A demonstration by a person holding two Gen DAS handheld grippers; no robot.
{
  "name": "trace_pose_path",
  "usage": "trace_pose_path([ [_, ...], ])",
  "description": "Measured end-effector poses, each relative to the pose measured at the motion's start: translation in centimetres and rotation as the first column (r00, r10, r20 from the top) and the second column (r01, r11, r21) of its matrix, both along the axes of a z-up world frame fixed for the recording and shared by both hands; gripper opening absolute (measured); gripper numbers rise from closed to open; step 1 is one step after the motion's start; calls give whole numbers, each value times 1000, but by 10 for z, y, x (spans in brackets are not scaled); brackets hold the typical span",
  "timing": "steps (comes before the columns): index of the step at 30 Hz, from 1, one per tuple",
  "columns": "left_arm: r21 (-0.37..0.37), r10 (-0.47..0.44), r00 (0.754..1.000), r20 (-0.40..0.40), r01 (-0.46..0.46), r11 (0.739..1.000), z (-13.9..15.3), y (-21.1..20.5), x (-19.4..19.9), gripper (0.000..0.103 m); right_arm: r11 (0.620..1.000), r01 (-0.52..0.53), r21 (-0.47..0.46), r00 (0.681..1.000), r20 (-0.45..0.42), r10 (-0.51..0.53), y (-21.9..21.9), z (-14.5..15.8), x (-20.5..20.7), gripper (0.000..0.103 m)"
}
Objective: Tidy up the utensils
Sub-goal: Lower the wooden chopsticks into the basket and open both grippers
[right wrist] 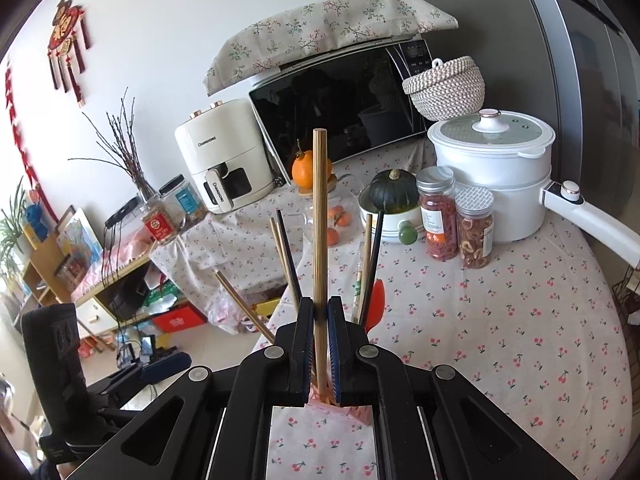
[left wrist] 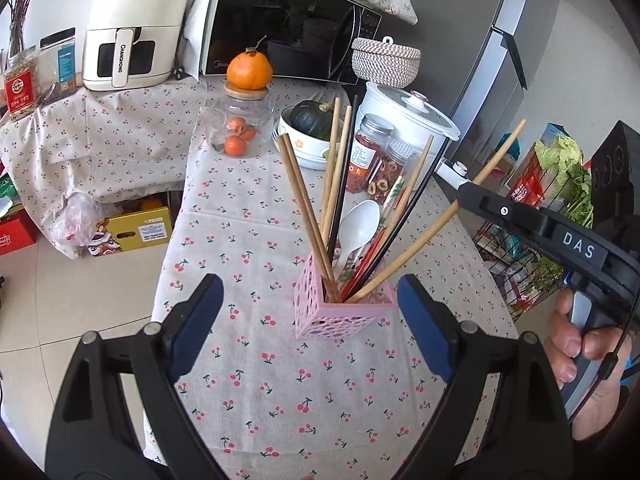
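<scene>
Blue-padded left gripper (left wrist: 310,320) spread wide, empty, flanking pink holder (left wrist: 340,312) on cherry-print table (left wrist: 280,400), presumably to steady it. Right gripper (right wrist: 320,340) clamped on bamboo chopstick (right wrist: 320,216), lower tip inside holder beside other chopsticks (left wrist: 304,208) and white spoon (left wrist: 358,224); microwave (left wrist: 280,28) behind.

Black plastic tongs (left wrist: 310,320) with blue ribbed pads (left wrist: 424,324), silver pivot screws, white "DAS" lettering, bare-skinned hand (left wrist: 576,348).
</scene>
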State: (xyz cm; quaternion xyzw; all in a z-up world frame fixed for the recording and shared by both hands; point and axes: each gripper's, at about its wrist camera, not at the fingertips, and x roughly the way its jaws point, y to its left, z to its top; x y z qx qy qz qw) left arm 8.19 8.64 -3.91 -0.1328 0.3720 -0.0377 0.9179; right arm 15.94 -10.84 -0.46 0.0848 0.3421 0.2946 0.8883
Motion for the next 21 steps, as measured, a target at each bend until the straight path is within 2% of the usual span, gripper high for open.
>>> trace_pose_path([
  [2, 2, -4, 1000, -1, 4, 1000, 0, -1, -1, 89, 1000, 8, -11, 1000, -17, -8, 2, -6, 4, 15],
  [4, 1, -10, 1000, 3, 10, 1000, 2, -2, -2, 89, 1000, 15, 4, 999, -31, -15, -2, -8, 7, 42],
  [6, 5, -14, 1000, 5, 14, 1000, 3, -3, -3, 89, 999, 30, 35, 999, -19, -30, -9, -5, 5, 57],
  [12, 11, -15, 1000, -8, 15, 1000, 2, -7, -3, 90, 997, 63, 51, 998, 4, -64, -30, 7, 2, 72],
  [16, 25, -4, 1000, -11, 4, 1000, 2, -11, -4, 99, 995, 89, 54, 996, 22, -90, -44, 13, -3, 80],
  [21, 85, 10, 1000, -7, -9, 996, 5, -21, -10, 102, 991, 133, 31, 989, 58, -135, -64, 21, -16, 90],
])
